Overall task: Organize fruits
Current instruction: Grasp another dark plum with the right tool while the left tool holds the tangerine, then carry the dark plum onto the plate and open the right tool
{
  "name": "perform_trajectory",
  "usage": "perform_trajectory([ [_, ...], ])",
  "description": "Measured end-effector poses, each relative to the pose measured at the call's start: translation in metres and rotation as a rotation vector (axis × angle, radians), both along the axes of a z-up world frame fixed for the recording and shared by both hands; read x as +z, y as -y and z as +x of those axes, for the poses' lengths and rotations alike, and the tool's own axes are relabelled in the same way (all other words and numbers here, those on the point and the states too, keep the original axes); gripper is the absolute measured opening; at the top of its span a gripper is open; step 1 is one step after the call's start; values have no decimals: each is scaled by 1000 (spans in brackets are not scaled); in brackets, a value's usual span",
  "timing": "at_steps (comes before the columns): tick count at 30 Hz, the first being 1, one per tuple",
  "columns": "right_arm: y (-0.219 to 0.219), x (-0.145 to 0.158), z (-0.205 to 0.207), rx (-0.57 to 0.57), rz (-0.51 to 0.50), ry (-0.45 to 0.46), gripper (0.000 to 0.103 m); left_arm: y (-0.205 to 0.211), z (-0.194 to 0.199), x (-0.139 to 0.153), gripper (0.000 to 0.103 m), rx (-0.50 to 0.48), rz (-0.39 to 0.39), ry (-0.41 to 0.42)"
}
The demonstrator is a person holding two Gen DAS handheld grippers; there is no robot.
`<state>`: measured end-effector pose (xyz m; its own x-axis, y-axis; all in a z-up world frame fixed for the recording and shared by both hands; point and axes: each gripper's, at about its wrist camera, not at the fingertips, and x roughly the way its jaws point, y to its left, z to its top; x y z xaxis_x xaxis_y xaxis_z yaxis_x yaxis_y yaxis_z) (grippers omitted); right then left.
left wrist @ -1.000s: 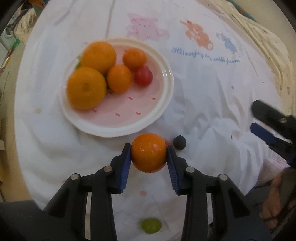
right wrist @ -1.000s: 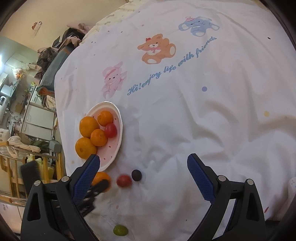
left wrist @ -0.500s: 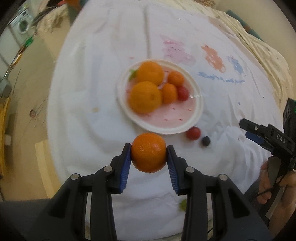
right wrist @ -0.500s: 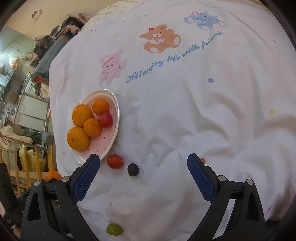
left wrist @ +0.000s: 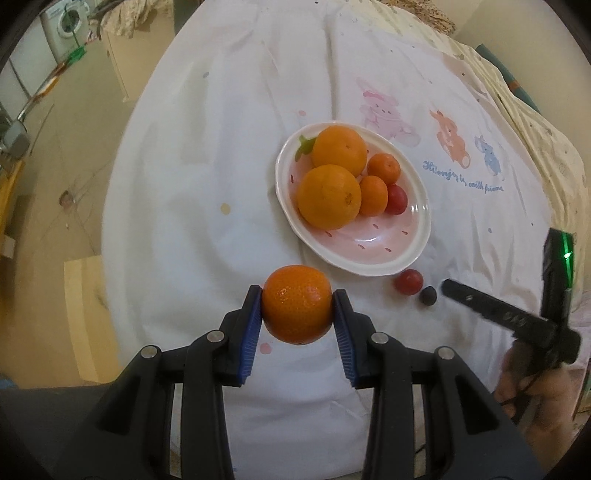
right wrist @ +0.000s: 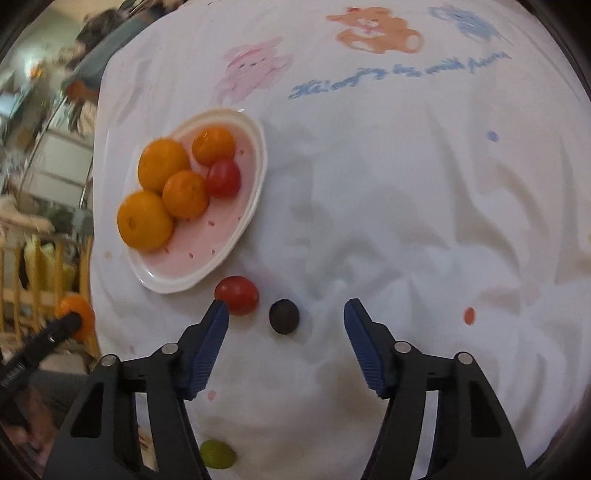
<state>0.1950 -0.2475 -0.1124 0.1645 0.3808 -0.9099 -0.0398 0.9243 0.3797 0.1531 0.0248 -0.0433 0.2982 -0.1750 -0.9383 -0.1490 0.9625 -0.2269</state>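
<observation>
My left gripper (left wrist: 297,306) is shut on a small orange (left wrist: 297,304) and holds it above the cloth, short of the near rim of the pink plate (left wrist: 373,264). The plate holds two big oranges (left wrist: 328,196), two small ones and a red tomato (left wrist: 396,194). My right gripper (right wrist: 286,319) is open and low over the cloth; a dark grape (right wrist: 283,316) lies between its fingertips and a red tomato (right wrist: 237,295) lies by its left fingertip. A green grape (right wrist: 217,454) lies under the gripper. The plate (right wrist: 236,236) sits to its upper left.
The white cloth with cartoon animals (right wrist: 373,27) and blue lettering covers a round table (left wrist: 177,206). Its left edge drops to the floor (left wrist: 48,177). My right gripper shows at the right in the left wrist view (left wrist: 498,314).
My left gripper has pulled back and risen with the orange, so the plate looks farther off. My right gripper has come down and forward to the dark grape and tomato, jaws narrower.
</observation>
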Motion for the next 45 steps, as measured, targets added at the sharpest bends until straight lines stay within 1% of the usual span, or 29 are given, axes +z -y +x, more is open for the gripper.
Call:
perform_trajectory([
  [2,-7,-3,-1,26,-11,4,64,-4,2,0,33,14,-18,-4],
  [6,-21,-12,-3,105,-76,2,54,-7,3,1,34,26,-35,-6],
  [9,-33,-17,-7,169,-153,25,53,-6,3,0,34,22,-43,-13],
  [11,-41,-17,-9,211,-187,49,52,-5,3,-1,34,18,-45,-16],
  [14,-49,-19,-12,263,-242,71,31,-4,3,-1,34,13,-38,-16],
  [17,-47,-18,-13,271,-237,78,22,-4,3,-2,34,13,-29,-16],
  [21,-41,-9,-16,260,-209,93,22,-5,3,-5,34,19,-17,-22],
  [26,-28,8,-18,213,-153,127,22,-9,1,-9,34,32,-14,-33],
  [32,-9,38,-16,148,-61,229,22,-9,1,-10,34,33,-5,-39],
  [35,-17,46,-9,146,-32,266,22,-8,2,-11,34,30,-3,-40],
  [38,-31,52,4,176,-23,286,22,-7,3,-13,34,27,7,-40],
  [41,-45,46,17,202,-29,278,22,-7,5,-16,34,30,17,-48],
  [43,-50,34,25,212,-25,251,22,-9,6,-18,34,37,19,-53],
  [45,-57,18,33,226,-15,202,22,-9,7,-19,34,40,29,-53],
])
